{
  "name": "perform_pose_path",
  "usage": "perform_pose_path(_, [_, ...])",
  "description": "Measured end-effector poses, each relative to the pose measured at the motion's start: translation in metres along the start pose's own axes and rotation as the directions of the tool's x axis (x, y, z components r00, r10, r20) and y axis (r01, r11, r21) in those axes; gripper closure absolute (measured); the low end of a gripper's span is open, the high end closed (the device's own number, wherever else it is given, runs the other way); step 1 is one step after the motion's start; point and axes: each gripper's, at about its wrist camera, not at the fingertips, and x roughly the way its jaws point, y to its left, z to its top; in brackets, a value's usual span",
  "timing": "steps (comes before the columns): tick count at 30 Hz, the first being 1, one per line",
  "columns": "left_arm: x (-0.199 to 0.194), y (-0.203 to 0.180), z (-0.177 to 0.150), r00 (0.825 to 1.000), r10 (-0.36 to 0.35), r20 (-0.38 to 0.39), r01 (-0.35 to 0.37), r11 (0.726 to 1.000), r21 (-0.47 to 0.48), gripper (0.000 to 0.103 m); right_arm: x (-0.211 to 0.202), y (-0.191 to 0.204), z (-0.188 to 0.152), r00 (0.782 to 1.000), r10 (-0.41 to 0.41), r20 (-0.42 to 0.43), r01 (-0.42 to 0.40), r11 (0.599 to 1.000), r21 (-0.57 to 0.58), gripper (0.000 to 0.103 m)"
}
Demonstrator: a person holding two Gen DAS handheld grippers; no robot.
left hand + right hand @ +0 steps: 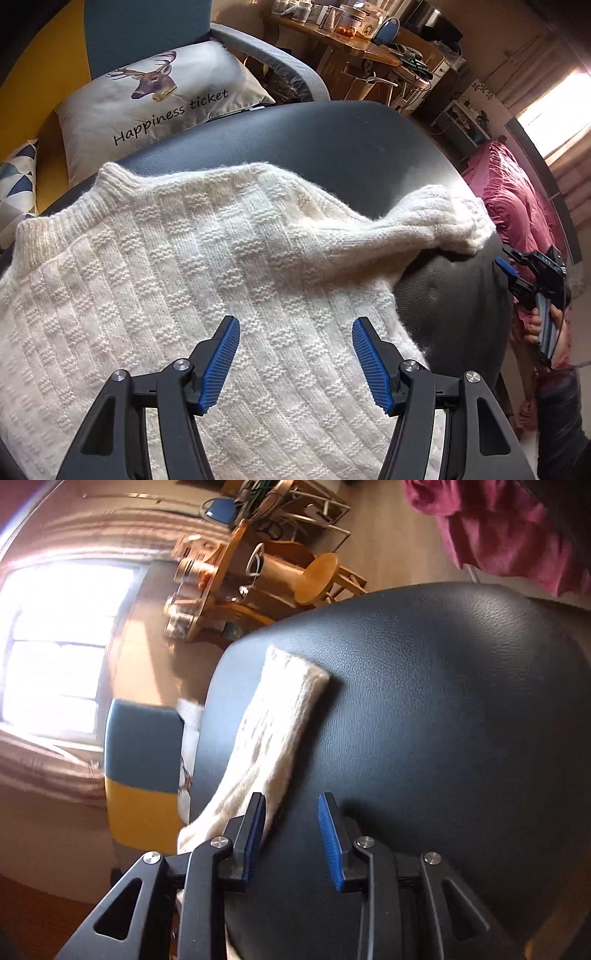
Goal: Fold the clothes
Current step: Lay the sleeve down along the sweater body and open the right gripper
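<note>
On the dark leathery worktop [332, 147] lies a cream, chunky-knit sweater [184, 277], one sleeve [277, 720] stretched out. The left gripper [295, 354] hovers over it, jaws wide apart and empty. The right gripper [291, 834] has its jaws apart beside the sleeve, gripping nothing.

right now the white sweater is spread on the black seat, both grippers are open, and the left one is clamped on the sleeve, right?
Not quite. The left gripper is not clamped on anything: the left wrist view shows its jaws wide apart over the sweater body, away from the sleeve. The rest holds: the sweater lies on the black seat and the right gripper is open too.
</note>
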Motion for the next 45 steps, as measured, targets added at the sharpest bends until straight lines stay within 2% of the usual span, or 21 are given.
perform_pose_path(5, [0.004, -0.004, -0.012, 1.0, -0.02, -0.019, 0.021, 1.0, 0.01, 0.039, 0.026, 0.016, 0.01, 0.999, -0.009, 0.044, 0.009, 1.0, 0.011, 0.072])
perform_pose_path(7, [0.005, -0.003, -0.017, 0.999, -0.024, -0.027, 0.024, 1.0, 0.01, 0.039, 0.035, 0.027, 0.012, 0.997, -0.047, 0.055, 0.048, 0.999, -0.025, 0.072])
perform_pose_path(8, [0.006, -0.003, -0.019, 0.999, -0.026, -0.031, 0.026, 1.0, 0.01, 0.039, 0.04, 0.035, 0.012, 0.995, -0.087, 0.058, 0.091, 0.994, -0.062, 0.077])
perform_pose_path(10, [0.006, 0.0, -0.023, 0.999, -0.025, -0.033, 0.026, 1.0, 0.003, 0.039, 0.047, 0.053, 0.01, 0.979, -0.196, 0.063, 0.204, 0.964, -0.168, 0.093])
perform_pose_path(11, [0.005, 0.002, -0.024, 0.999, -0.023, -0.032, 0.023, 1.0, 0.0, 0.039, 0.048, 0.064, 0.008, 0.969, -0.237, 0.069, 0.246, 0.941, -0.231, 0.096])
perform_pose_path(14, [-0.003, 0.01, -0.023, 1.0, -0.016, -0.01, 0.016, 1.0, -0.012, 0.039, 0.047, 0.092, 0.0, 0.936, -0.337, 0.103, 0.35, 0.849, -0.397, 0.097])
perform_pose_path(20, [-0.025, 0.033, 0.005, 0.997, 0.042, 0.072, -0.039, 0.998, -0.045, 0.039, -0.007, 0.124, -0.015, 0.906, -0.366, 0.211, 0.42, 0.724, -0.547, 0.097])
perform_pose_path(22, [-0.026, 0.033, 0.022, 0.994, 0.067, 0.081, -0.065, 0.997, -0.028, 0.039, -0.01, 0.114, -0.014, 0.889, -0.41, 0.207, 0.452, 0.706, -0.545, 0.099])
perform_pose_path(24, [-0.023, 0.022, 0.041, 0.99, 0.105, 0.09, -0.109, 0.994, 0.033, 0.039, -0.012, 0.091, -0.01, 0.883, -0.433, 0.18, 0.46, 0.727, -0.509, 0.099])
perform_pose_path(25, [-0.019, 0.014, 0.051, 0.985, 0.141, 0.099, -0.15, 0.984, 0.095, 0.039, -0.012, 0.081, -0.01, 0.881, -0.441, 0.169, 0.463, 0.735, -0.495, 0.099])
perform_pose_path(27, [-0.008, -0.005, 0.072, 0.969, 0.214, 0.127, -0.238, 0.945, 0.225, 0.039, -0.013, 0.066, -0.011, 0.88, -0.449, 0.155, 0.465, 0.747, -0.475, 0.099])
perform_pose_path(28, [-0.001, -0.015, 0.079, 0.954, 0.261, 0.147, -0.294, 0.908, 0.3, 0.039, -0.015, 0.06, -0.012, 0.889, -0.436, 0.143, 0.449, 0.763, -0.465, 0.099])
perform_pose_path(30, [0.015, -0.034, 0.091, 0.923, 0.334, 0.19, -0.384, 0.808, 0.446, 0.039, -0.021, 0.054, -0.014, 0.912, -0.392, 0.118, 0.401, 0.797, -0.452, 0.096])
perform_pose_path(31, [0.023, -0.041, 0.094, 0.918, 0.348, 0.193, -0.396, 0.761, 0.514, 0.039, -0.024, 0.053, -0.015, 0.924, -0.367, 0.105, 0.373, 0.809, -0.454, 0.096])
perform_pose_path(33, [0.041, -0.046, 0.104, 0.918, 0.363, 0.16, -0.384, 0.709, 0.592, 0.039, -0.03, 0.053, -0.018, 0.946, -0.315, 0.079, 0.316, 0.832, -0.456, 0.088])
perform_pose_path(35, [0.058, -0.044, 0.112, 0.924, 0.37, 0.097, -0.344, 0.695, 0.631, 0.039, -0.036, 0.054, -0.019, 0.954, -0.288, 0.078, 0.291, 0.842, -0.455, 0.086])
perform_pose_path(36, [0.064, -0.042, 0.115, 0.929, 0.365, 0.063, -0.319, 0.7, 0.639, 0.039, -0.038, 0.054, -0.02, 0.957, -0.279, 0.077, 0.283, 0.843, -0.457, 0.085])
perform_pose_path(37, [0.07, -0.04, 0.117, 0.94, 0.34, 0.007, -0.266, 0.723, 0.638, 0.039, -0.039, 0.055, -0.021, 0.96, -0.269, 0.072, 0.271, 0.846, -0.459, 0.084])
perform_pose_path(40, [0.079, -0.033, 0.124, 0.958, 0.278, -0.071, -0.179, 0.772, 0.609, 0.038, -0.04, 0.061, -0.023, 0.961, -0.267, 0.073, 0.268, 0.834, -0.483, 0.084])
perform_pose_path(43, [0.094, -0.028, 0.125, 0.95, 0.292, -0.112, -0.176, 0.794, 0.582, 0.036, -0.035, 0.069, -0.021, 0.961, -0.267, 0.07, 0.266, 0.824, -0.5, 0.081])
perform_pose_path(45, [0.094, -0.028, 0.122, 0.958, 0.273, -0.092, -0.178, 0.812, 0.556, 0.042, -0.03, 0.072, -0.015, 0.96, -0.272, 0.065, 0.267, 0.822, -0.504, 0.081])
